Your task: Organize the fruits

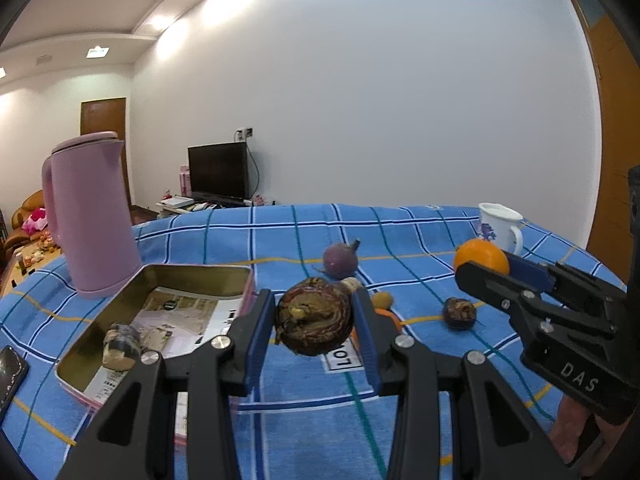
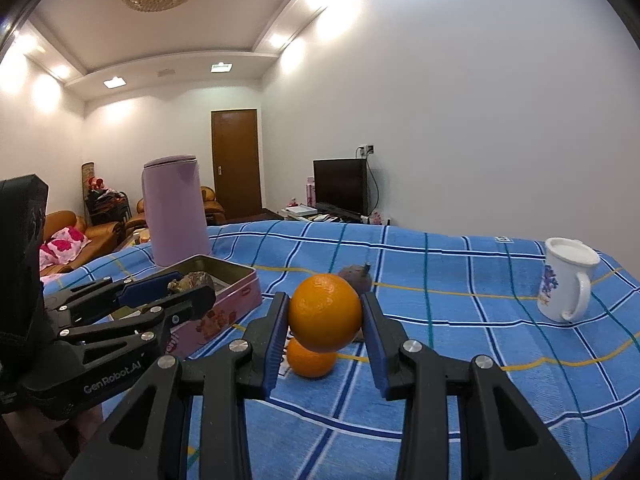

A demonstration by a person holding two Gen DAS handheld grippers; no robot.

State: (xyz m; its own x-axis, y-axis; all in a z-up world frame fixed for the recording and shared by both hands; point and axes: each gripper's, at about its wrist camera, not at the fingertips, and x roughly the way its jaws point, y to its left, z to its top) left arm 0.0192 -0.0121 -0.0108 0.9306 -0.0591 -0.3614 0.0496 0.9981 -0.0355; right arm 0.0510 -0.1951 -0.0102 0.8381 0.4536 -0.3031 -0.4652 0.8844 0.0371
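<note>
Fruits (image 1: pixel 314 316) beside tin (image 1: pixel 200 276), kettle (image 1: pixel 90 216) behind, mug (image 1: pixel 500 226) apart

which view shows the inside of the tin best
The left wrist view: it looks down into the open tin, showing paper lining and one fruit inside. The right wrist view shows only its pink side wall, partly behind the left gripper.

Desk cloth (image 1: pixel 420 232): blue, checked with white, dark-blue, teal and yellow lines. Kettle (image 1: pixel 90 216): plain pale pink. Tin (image 2: pixel 236 300): pink outside with a printed motif, gold inside. Mug (image 2: pixel 566 284): white with a purple floral print. Oranges (image 2: pixel 325 306), (image 2: pixel 311 360): orange. Held fruit (image 1: pixel 314 316): dark brown-purple, streaked. Grippers (image 1: pixel 314 332), (image 2: pixel 325 320): black with blue pads.
</note>
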